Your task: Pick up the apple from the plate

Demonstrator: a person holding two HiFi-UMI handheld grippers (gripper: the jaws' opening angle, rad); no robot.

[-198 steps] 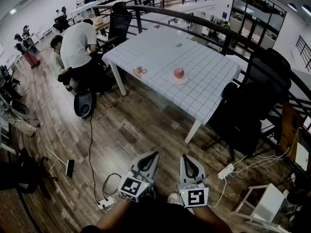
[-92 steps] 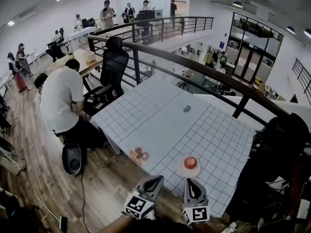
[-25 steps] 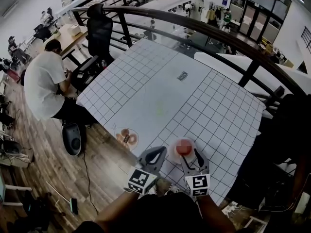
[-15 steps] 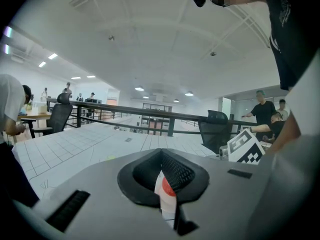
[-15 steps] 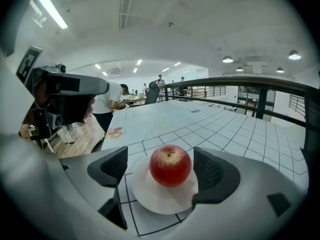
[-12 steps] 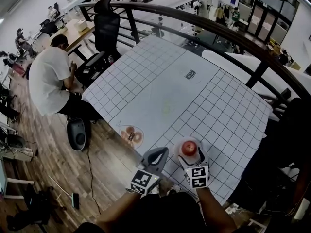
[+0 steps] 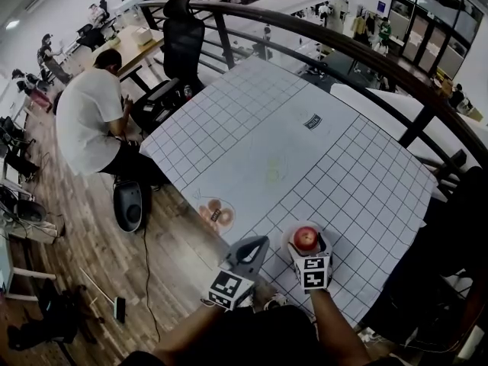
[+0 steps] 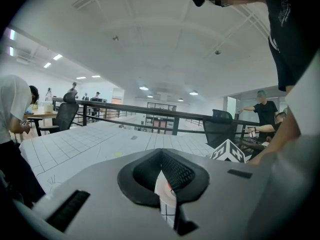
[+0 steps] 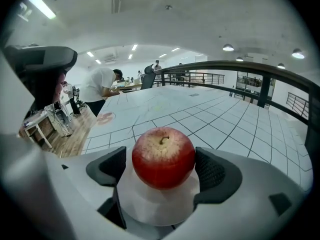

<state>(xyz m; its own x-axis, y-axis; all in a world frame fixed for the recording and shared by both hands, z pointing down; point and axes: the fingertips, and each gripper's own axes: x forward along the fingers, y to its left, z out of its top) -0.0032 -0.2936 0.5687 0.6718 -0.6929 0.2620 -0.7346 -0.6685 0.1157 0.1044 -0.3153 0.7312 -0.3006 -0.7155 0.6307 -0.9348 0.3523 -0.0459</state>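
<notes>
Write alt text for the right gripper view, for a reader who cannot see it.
A red apple sits on a small white plate between the parted jaws of the right gripper, one on each side. Behind stretches a white gridded table, with a person in a white shirt leaning forward in the distance.

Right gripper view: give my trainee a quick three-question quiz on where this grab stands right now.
1. True or false: the apple rests on the plate.
2. What stands between the jaws of the right claw?
A. nothing
B. the apple
C. a cup
3. Fill in: the jaws of the left claw are ____ (together or apart).

Key: 1 true; 2 B, with the jaws apart on either side of it; 3 together.
</notes>
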